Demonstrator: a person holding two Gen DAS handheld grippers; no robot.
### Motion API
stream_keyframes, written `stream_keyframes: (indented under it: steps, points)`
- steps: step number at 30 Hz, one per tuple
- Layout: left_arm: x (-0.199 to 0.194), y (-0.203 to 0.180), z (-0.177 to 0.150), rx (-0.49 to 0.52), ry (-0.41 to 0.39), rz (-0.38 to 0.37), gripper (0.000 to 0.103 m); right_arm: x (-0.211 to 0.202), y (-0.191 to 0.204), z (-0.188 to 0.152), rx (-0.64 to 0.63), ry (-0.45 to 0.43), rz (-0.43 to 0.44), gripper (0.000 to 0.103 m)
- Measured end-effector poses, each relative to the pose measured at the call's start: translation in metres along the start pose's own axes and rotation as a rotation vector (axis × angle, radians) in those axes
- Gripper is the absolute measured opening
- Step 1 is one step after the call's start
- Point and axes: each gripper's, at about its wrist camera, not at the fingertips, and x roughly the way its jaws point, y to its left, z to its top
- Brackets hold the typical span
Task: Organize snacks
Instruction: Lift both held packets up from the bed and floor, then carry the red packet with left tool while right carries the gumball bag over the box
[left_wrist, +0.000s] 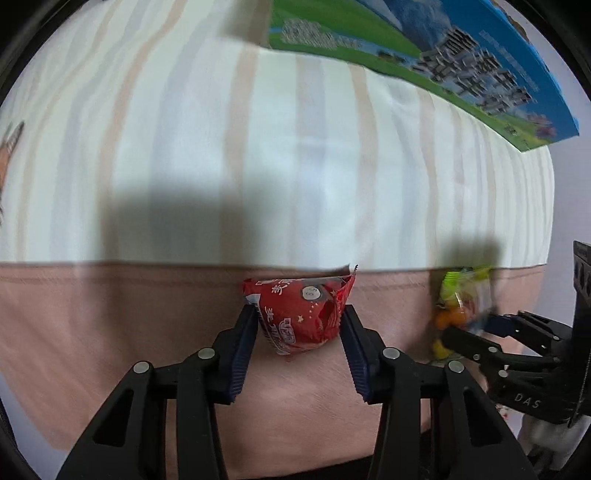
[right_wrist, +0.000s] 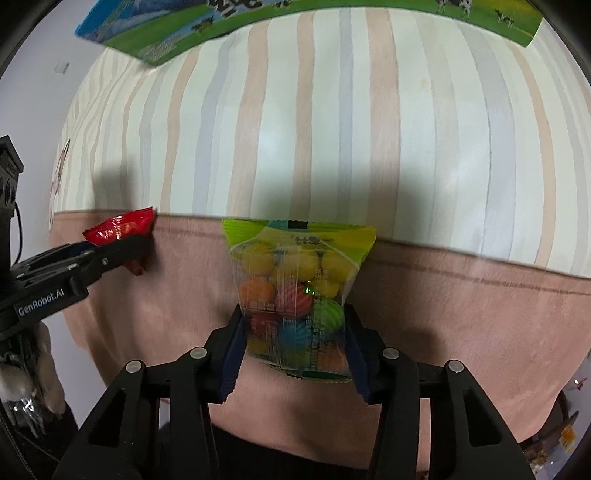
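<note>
Candy bag (right_wrist: 297, 295) in right tool (right_wrist: 293, 350), red packet (left_wrist: 301, 314) in left tool (left_wrist: 300, 347)

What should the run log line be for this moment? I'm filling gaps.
left hand-held gripper: shut on red snack packet | right hand-held gripper: shut on candy bag | both above striped cloth | box beyond

Red snack packet (left_wrist: 301, 314); green-topped candy bag (right_wrist: 299, 291), multicoloured; striped bedsheet (left_wrist: 258, 155).
</note>
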Motion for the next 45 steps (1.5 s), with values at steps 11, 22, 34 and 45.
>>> stream_keyframes:
  steps: [11,22,34,45]
  points:
    - [0.036,-0.024,0.017,0.023,0.005,0.069,0.052,-0.002,-0.013,0.012,0.067,-0.010,0.012,0.056]
    - [0.045,-0.044,0.010,0.053,-0.050,0.137,0.047,0.008,-0.017,0.019,0.069,-0.029,-0.033,0.055]
    - [0.002,-0.055,-0.031,0.042,-0.081,0.050,0.045,-0.031,-0.014,-0.002,0.031,-0.109,0.001,0.050]
    - [-0.080,-0.088,-0.019,0.041,-0.209,-0.094,0.045,-0.128,-0.020,-0.015,0.051,-0.267,0.111,0.050]
